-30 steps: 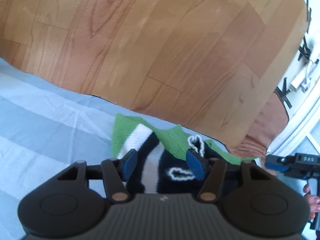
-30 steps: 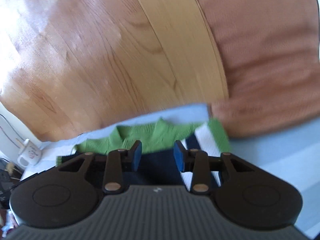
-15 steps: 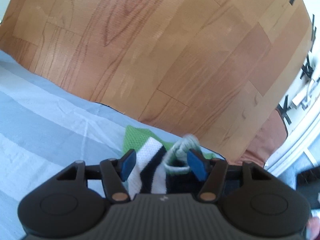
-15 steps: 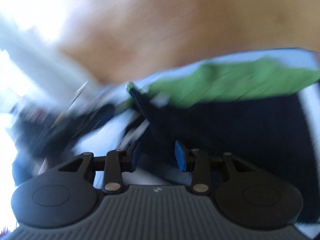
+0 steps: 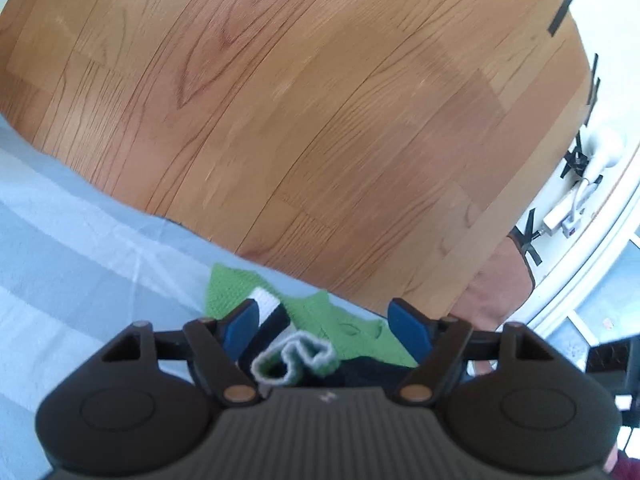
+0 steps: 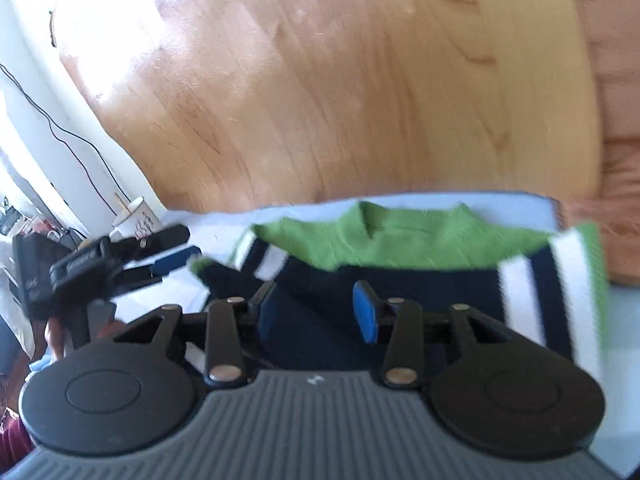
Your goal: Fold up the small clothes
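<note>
Wood floor (image 5: pixel 320 120) behind, striped blue sheet (image 5: pixel 80 280) underneath w/ the small green/navy knit sweater (image 6: pixel 400 248) lying at its far edge. Left gripper (image 5: pixel 328 324) jaws have just been opening, sleeve cuff (image 5: pixel 294 358) loose btwn them, not pinched; right gripper (image 6: pixel 316 312) also just been opening, released over the navy body. Risk: the let-go sleeve flops back & undoes the fold, or a pad snags the knit on the way out.

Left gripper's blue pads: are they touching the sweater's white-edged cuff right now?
Apart. In the left wrist view the left gripper has just been opening; its pads stand wide, with the cuff lying loose between them, clear of both.
</note>
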{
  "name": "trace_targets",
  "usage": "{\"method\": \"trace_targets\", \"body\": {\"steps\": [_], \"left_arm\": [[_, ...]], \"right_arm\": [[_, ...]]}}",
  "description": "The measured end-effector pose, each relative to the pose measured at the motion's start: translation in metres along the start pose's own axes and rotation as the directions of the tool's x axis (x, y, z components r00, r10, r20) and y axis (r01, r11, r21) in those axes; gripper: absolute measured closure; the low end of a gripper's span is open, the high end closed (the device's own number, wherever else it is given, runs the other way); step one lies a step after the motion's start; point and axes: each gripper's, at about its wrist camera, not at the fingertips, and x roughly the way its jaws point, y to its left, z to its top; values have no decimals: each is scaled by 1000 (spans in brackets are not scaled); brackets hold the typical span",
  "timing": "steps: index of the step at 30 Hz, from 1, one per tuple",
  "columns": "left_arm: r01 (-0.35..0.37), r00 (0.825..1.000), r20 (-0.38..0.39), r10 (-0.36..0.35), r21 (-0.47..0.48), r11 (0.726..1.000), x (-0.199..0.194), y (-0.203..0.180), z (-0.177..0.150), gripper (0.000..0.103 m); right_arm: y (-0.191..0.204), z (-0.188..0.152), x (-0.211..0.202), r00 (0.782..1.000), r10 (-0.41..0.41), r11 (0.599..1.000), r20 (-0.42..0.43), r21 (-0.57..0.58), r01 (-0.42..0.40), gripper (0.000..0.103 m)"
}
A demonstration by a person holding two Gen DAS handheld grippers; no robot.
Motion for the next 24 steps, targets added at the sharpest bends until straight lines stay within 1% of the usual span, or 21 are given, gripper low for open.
{"method": "trace_targets", "body": {"steps": [2,3,4,5,6,7,8,9,10,11,12,13,14,15,17,19,20,21,22,23,24], "left_arm": [[-2,1000,-16,2,3,1000,2,0,0,29],[-5,1000,-27,5,5,1000,4,1,-1,29],[-6,999,-37,7,8,1000,6,1,-2,29],[-9,999,-47,10,13,1000,7,1,-2,29],[-14,998,-56,15,22,1000,9,0,-3,30],[-21,998,-60,23,35,999,10,-2,-3,30],[-27,998,-64,30,49,998,10,-4,-4,31],[-33,997,-68,37,58,998,11,-5,-5,33],[-37,997,-72,42,64,997,13,-6,-6,33],[-39,996,-77,45,69,997,13,-5,-6,38],[-43,995,-82,50,75,996,14,-6,-7,46],[-46,995,-89,54,86,995,15,-7,-7,52],[-43,994,-99,53,96,994,16,-8,-8,61],[-37,993,-111,49,110,993,17,-10,-9,71],[-37,988,-140,59,157,987,19,-15,-11,80],[-39,984,-162,71,192,981,21,-18,-14,85],[-30,983,-174,65,197,980,21,-19,-14,86],[-18,982,-183,55,202,979,21,-20,-15,90],[-14,982,-180,53,212,977,20,-21,-16,91],[-16,985,-166,55,225,974,18,-23,-16,92],[-26,989,-136,60,240,970,15,-26,-17,93]], "right_arm": [[15,0,22,1000,12,999,-15,-35,-12,56],[19,-2,35,999,26,999,-45,-35,-27,56],[25,-6,49,994,52,998,-95,-24,-55,56],[28,-11,63,984,75,997,-162,-19,-79,55],[33,-17,73,969,82,995,-234,-39,-94,55],[38,-21,73,966,73,991,-246,-88,-97,55],[42,-20,67,969,74,986,-235,-130,-107,56],[40,-16,61,968,96,983,-231,-129,-129,56],[35,-10,53,974,109,985,-198,-107,-132,56],[29,-4,45,983,96,989,-159,-97,-113,56],[24,3,39,992,50,993,-118,-104,-63,56],[21,9,36,996,-4,992,-88,-123,-7,55],[19,13,34,996,-53,988,-66,-151,43,55],[18,16,37,994,-97,978,-59,-191,84,55],[22,13,48,983,-169,947,-73,-288,142,56],[21,6,62,969,-218,917,-114,-365,164,57],[20,0,67,960,-243,901,-137,-397,172,60],[20,-6,68,960,-247,893,-130,-415,174,63],[21,-8,67,966,-230,890,-118,-426,160,95],[22,-7,61,965,-236,886,-110,-433,167,98],[24,-7,57,965,-248,880,-82,-435,189,98]]}}
